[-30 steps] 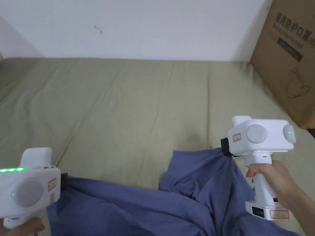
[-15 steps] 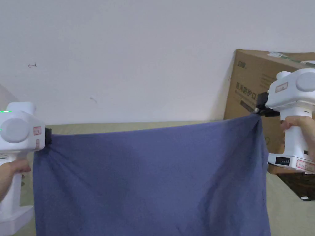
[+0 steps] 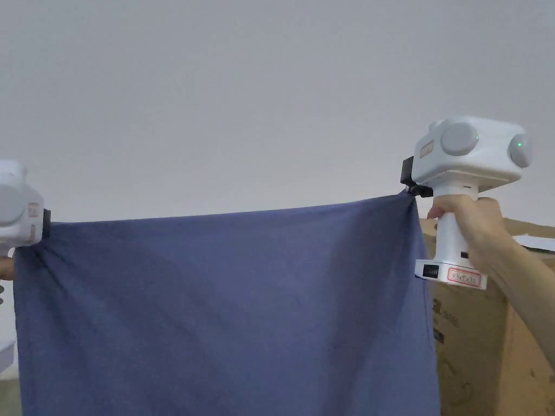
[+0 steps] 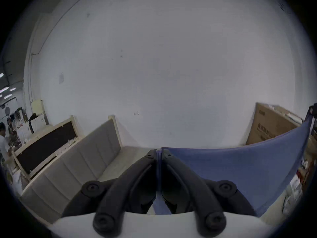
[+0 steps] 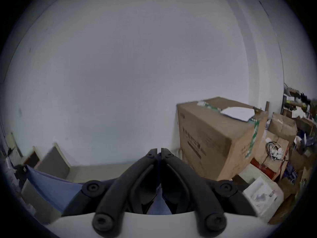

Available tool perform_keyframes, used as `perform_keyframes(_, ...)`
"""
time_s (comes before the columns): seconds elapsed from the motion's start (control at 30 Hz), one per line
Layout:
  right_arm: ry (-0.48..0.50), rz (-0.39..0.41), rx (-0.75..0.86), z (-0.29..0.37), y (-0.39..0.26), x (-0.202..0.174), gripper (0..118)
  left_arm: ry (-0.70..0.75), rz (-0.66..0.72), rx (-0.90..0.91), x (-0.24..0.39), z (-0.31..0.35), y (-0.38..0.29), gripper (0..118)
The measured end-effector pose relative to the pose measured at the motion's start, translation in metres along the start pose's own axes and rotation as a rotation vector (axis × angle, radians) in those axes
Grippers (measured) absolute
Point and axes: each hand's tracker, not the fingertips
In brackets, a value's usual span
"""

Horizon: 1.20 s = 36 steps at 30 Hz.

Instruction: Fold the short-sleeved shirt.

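One blue shirt [image 3: 227,309] hangs in the air as a flat sheet, its top edge stretched roughly level from left to right and sagging a little in the middle, the rest falling straight down past the bottom of the head view. Which end of the shirt is uppermost cannot be told.

The left claw [image 4: 158,153] has its two jaws pressed together on the top left corner, a thin strip of blue cloth caught between them. The right claw [image 5: 158,152] is likewise closed tight on the top right corner, cloth pinched between its jaws; a hand [image 3: 470,222] grips its white handle.

Behind the shirt stands a plain pale wall [image 3: 260,97]. To the right, close against the wall, sits one large cardboard box [image 5: 216,137], with a clutter of smaller boxes farther right. In the left gripper view, grey padded panels [image 4: 82,157] lean by the wall at left, and one person [image 4: 3,138] stands at the far left.
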Motion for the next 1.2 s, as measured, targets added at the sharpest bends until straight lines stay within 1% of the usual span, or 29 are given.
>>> perform_keyframes(0.03,0.013,0.009,0.023,0.002,0.010,-0.005,2,0.020,0.008,0.034,-0.002,0.001,0.009,3)
perform_keyframes(0.07,-0.017,0.068,0.051,0.004,0.021,-0.011,2,0.025,0.024,0.080,-0.005,0.001,0.021,3)
perform_keyframes(0.1,-0.027,0.094,0.066,0.008,0.027,-0.016,2,0.009,0.007,0.116,-0.007,0.002,0.029,3)
perform_keyframes(0.13,-0.032,0.095,0.107,0.014,0.033,-0.020,2,0.035,0.017,0.143,-0.009,0.003,0.035,3)
perform_keyframes(0.2,-0.003,0.061,0.114,0.022,0.039,-0.024,2,0.035,0.008,0.157,-0.010,0.004,0.039,3)
perform_keyframes(0.33,-0.003,0.082,0.084,0.012,0.018,-0.028,2,0.051,0.001,0.142,-0.010,-0.014,0.016,3)
perform_keyframes(0.43,-0.005,0.087,-0.019,-0.010,-0.028,-0.024,2,0.061,-0.008,0.077,-0.003,-0.042,-0.030,3)
perform_keyframes(0.5,-0.024,0.086,-0.105,-0.045,-0.065,-0.015,2,0.066,-0.021,-0.006,0.005,-0.069,-0.076,3)
perform_keyframes(0.57,-0.039,0.102,-0.194,-0.073,-0.110,-0.008,2,0.081,-0.059,-0.133,0.015,-0.096,-0.125,3)
perform_keyframes(0.63,-0.056,0.126,-0.290,-0.108,-0.157,0.001,2,0.052,-0.095,-0.230,0.024,-0.122,-0.180,3)
perform_keyframes(0.67,-0.081,0.133,-0.341,-0.125,-0.186,0.005,2,0.070,-0.119,-0.297,0.033,-0.132,-0.211,3)
perform_keyframes(0.7,-0.085,0.143,-0.387,-0.139,-0.209,0.009,2,0.068,-0.138,-0.343,0.037,-0.143,-0.236,3)
perform_keyframes(0.73,-0.095,0.164,-0.444,-0.154,-0.239,0.014,2,0.062,-0.141,-0.399,0.041,-0.154,-0.266,3)
perform_keyframes(0.83,-0.130,0.182,-0.595,-0.192,-0.320,0.032,2,0.049,-0.094,-0.527,0.050,-0.175,-0.341,3)
perform_keyframes(0.9,-0.131,0.159,-0.696,-0.206,-0.368,0.044,2,0.044,-0.078,-0.610,0.052,-0.185,-0.384,3)
perform_keyframes(0.93,-0.132,0.131,-0.727,-0.209,-0.391,0.050,2,0.046,-0.083,-0.653,0.052,-0.187,-0.401,3)
perform_keyframes(1.03,-0.177,0.154,-0.807,-0.210,-0.441,0.066,2,0.051,-0.126,-0.667,0.049,-0.179,-0.434,3)
perform_keyframes(1.07,-0.162,0.134,-0.805,-0.205,-0.453,0.072,2,0.034,-0.119,-0.666,0.042,-0.181,-0.440,3)
perform_keyframes(1.13,-0.177,0.072,-0.829,-0.195,-0.466,0.085,2,0.030,-0.119,-0.686,0.034,-0.177,-0.444,3)
perform_keyframes(1.17,-0.134,-0.005,-0.811,-0.179,-0.470,0.091,2,0.015,-0.096,-0.682,0.028,-0.170,-0.444,3)
perform_keyframes(1.2,-0.132,-0.031,-0.829,-0.170,-0.475,0.096,2,0.003,-0.085,-0.676,0.024,-0.159,-0.441,3)
